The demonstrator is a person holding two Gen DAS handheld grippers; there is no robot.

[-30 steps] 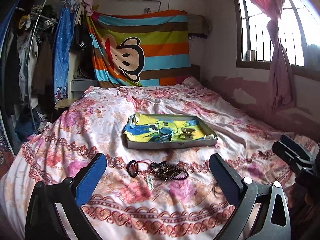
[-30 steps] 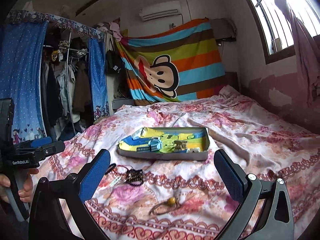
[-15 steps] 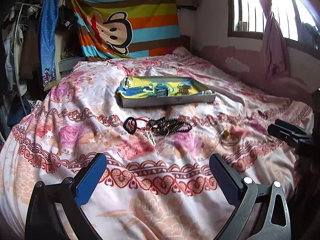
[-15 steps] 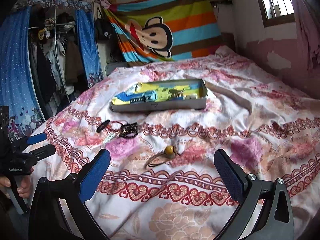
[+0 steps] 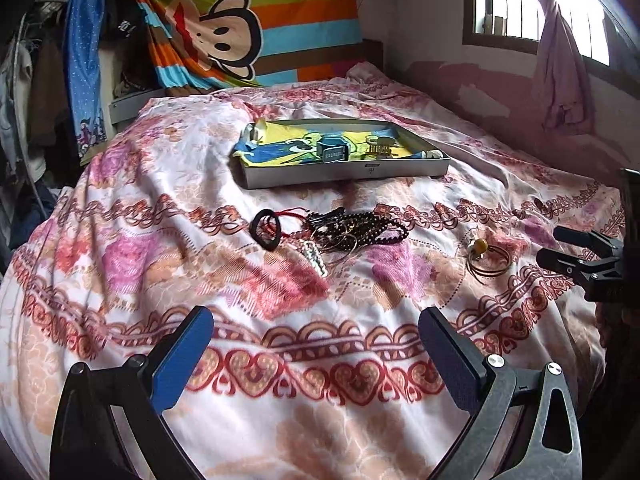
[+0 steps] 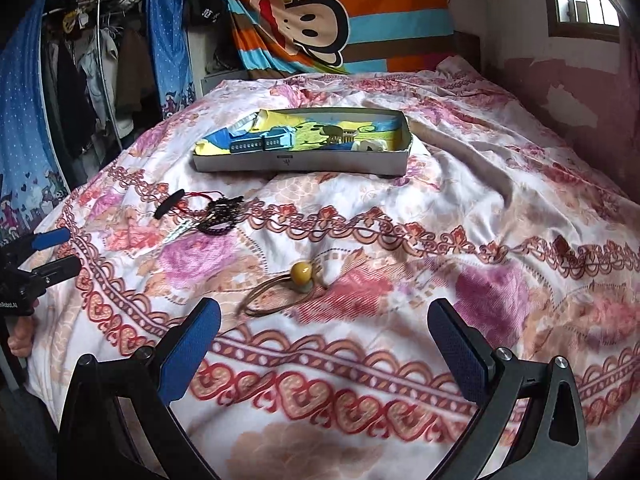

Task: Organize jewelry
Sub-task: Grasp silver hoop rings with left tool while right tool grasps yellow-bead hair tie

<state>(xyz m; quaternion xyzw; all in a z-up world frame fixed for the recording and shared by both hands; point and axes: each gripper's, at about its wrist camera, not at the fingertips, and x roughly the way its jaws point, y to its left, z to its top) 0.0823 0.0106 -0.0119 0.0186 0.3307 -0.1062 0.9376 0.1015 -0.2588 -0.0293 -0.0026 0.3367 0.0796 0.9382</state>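
A shallow grey tray with a cartoon lining lies mid-bed and holds small blue boxes and a gold hair clip. In front of it sits a tangle of dark bead bracelets with a black hair tie and a red cord. A brown cord with a yellow bead lies apart to the right. My left gripper is open and empty above the near bed edge. My right gripper is open and empty just short of the yellow bead.
The bed wears a pink floral cover. A clothes rack with blue curtain stands left, a striped monkey blanket hangs behind, a window and pink wall on the right. A hand holds the left gripper's handle.
Both grippers have tilted downward and moved nearer the bed, so the jewelry now appears larger and closer. Both stay open. Nothing on the bed has moved.
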